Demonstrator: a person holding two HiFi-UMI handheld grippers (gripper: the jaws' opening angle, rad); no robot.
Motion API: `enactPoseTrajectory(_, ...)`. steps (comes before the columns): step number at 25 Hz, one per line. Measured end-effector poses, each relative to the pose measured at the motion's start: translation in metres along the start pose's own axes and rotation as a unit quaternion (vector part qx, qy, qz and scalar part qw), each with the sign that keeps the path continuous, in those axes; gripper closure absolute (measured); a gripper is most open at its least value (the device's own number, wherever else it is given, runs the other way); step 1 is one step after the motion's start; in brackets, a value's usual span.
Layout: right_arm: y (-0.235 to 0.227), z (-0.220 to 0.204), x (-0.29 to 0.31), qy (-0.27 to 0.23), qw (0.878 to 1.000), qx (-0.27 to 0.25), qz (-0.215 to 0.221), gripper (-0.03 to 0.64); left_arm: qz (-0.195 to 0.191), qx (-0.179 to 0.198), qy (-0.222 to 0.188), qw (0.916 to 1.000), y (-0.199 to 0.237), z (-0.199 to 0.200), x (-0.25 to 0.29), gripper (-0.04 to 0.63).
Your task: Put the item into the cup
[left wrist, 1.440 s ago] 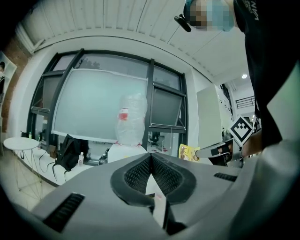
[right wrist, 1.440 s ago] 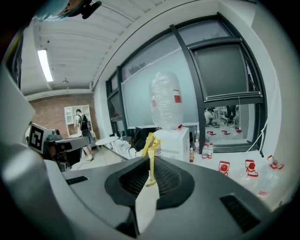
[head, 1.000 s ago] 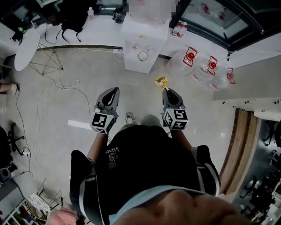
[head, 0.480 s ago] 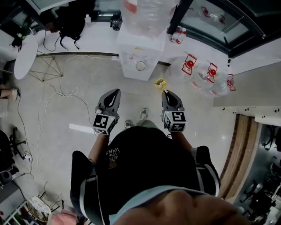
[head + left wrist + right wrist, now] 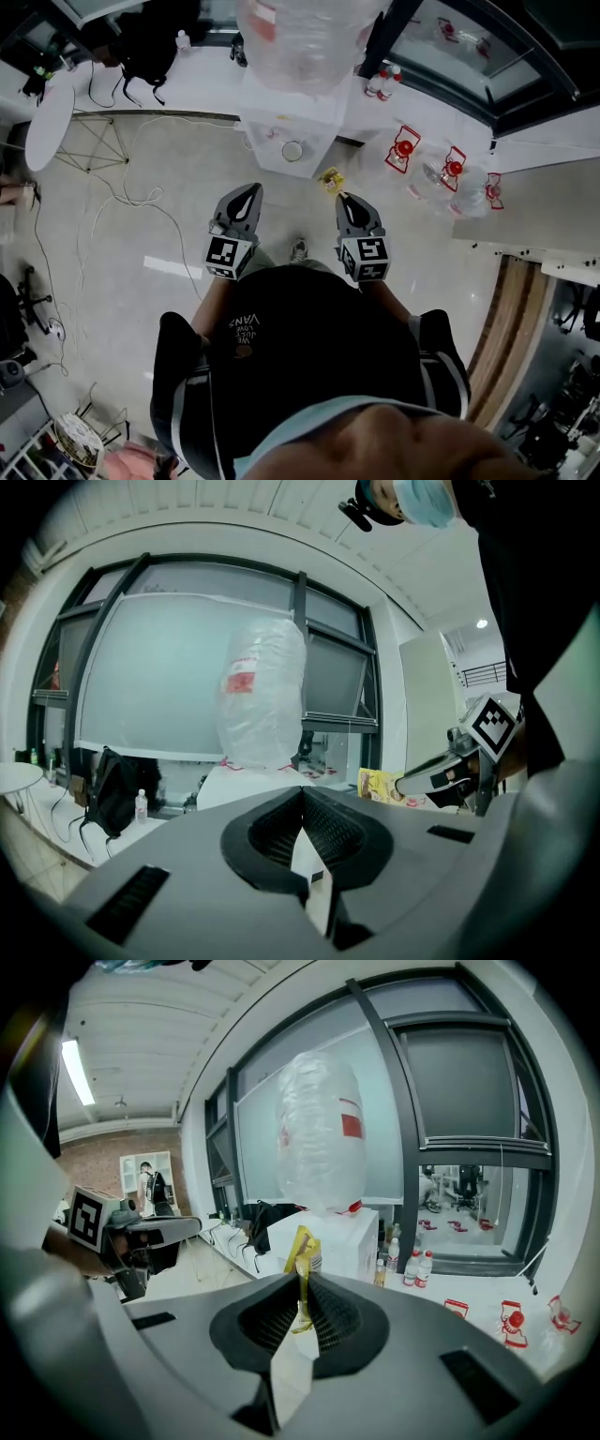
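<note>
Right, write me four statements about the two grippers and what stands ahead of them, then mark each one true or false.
1. The right gripper has a yellow packet pinched between its fingers. True.
2. The left gripper is wide open. False: its fingers are shut together with nothing between them.
3. The yellow packet lies in the cup. False: the packet is in the right gripper's grip, well apart from the cup, which sits on the white water dispenser ahead.
4. A big clear water bottle stands on top of the dispenser. True.
</note>
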State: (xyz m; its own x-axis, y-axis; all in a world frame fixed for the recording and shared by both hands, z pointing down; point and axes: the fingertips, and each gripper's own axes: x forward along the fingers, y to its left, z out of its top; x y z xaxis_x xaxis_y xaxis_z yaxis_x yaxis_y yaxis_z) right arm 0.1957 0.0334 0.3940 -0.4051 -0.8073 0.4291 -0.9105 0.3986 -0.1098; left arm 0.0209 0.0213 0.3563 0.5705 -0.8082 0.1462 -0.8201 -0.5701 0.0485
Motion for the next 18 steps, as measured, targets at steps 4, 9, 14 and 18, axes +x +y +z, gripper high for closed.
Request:
enactPoseTrajectory(4,-0.003,0.006,0.030,0.002,1.000,0.001,-0.007,0.566,-0.021,0.004,0.009,0.9997,0.023,-0.010,0.028,0.576)
enactPoseTrajectory(9,0.004,0.013,0.064,-0.001,0.999,0.021,-0.049,0.566,-0.098,0.024,0.029,0.9945,0.051,-0.021,0.060,0.575)
enactPoseTrajectory(14,0.017,0.021,0.101,-0.003,0.994,0.032,-0.103,0.566,-0.180,0.039,0.051,0.9816,0.075,-0.037,0.086,0.575)
enactPoseTrajectory(18,0.029,0.011,0.130,0.005,0.990,0.040,-0.132,0.566,-0.231,0.054,0.082,0.9681,0.088,-0.069,0.101,0.575)
